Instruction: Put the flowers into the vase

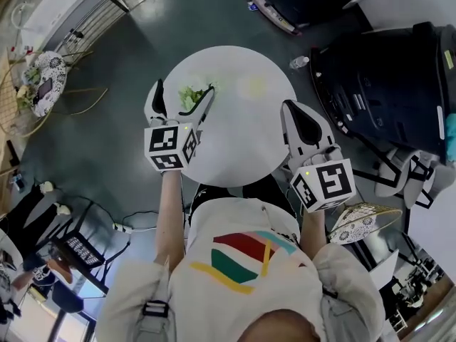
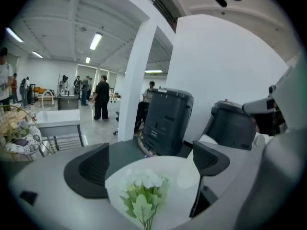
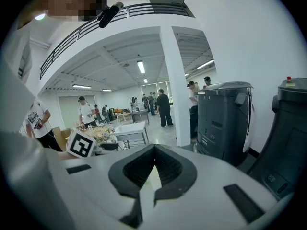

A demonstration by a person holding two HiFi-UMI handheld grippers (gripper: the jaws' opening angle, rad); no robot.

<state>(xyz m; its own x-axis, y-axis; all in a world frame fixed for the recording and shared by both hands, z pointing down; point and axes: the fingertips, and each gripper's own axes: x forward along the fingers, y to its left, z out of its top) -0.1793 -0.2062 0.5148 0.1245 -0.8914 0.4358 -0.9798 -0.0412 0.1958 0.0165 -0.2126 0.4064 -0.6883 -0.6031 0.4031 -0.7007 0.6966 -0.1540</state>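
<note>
Right gripper (image 3: 153, 148): near right, jaws pressed together, empty.
Left gripper (image 1: 184, 89): jaws spread wide either side of the flowers, not pinching.
Flowers (image 2: 144, 195): far left on the white table (image 1: 235, 148); probably light, soft, easily crushed.
Hold: likely the stems, below the blooms.

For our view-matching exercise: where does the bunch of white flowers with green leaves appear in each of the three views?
Head view: white flowers with green leaves, upper centre, on the round white table.
Left gripper view: bottom centre.
Right gripper view: not in it.
Shared landmark: the dark grey office machine, in all three.
</note>
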